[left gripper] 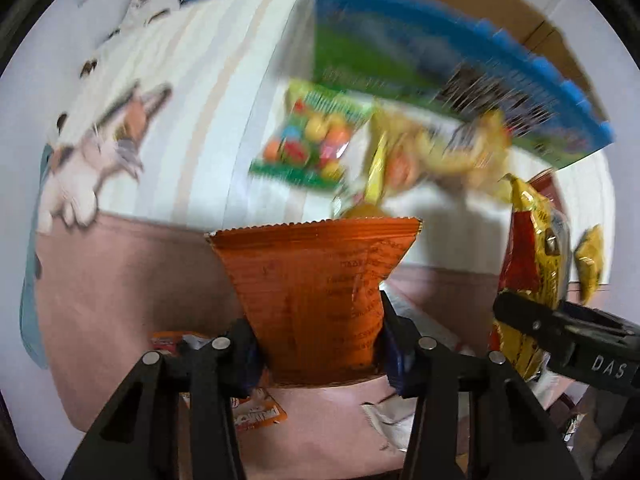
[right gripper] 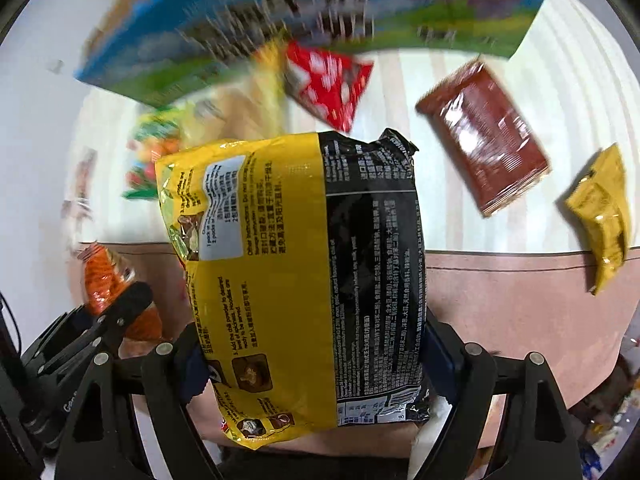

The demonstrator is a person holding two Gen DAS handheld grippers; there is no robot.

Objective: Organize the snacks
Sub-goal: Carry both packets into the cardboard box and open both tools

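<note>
Step in hand: both packets lifted clear of striped bed sheet, carry phase (judging by blur). Left gripper jaws clamped on orange snack packet, packet upright between them. Right gripper jaws gripping yellow-and-black noodle packet across its width. Remaining snacks loose on sheet: candy bag, brown packet, red packet. Blue-green box beyond. Next move likely: carry both toward box, release separately, keep grip firm.

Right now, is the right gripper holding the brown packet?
No: the right gripper is clamped on the yellow-and-black noodle pack, while the brown packet lies apart on the striped cloth.
</note>
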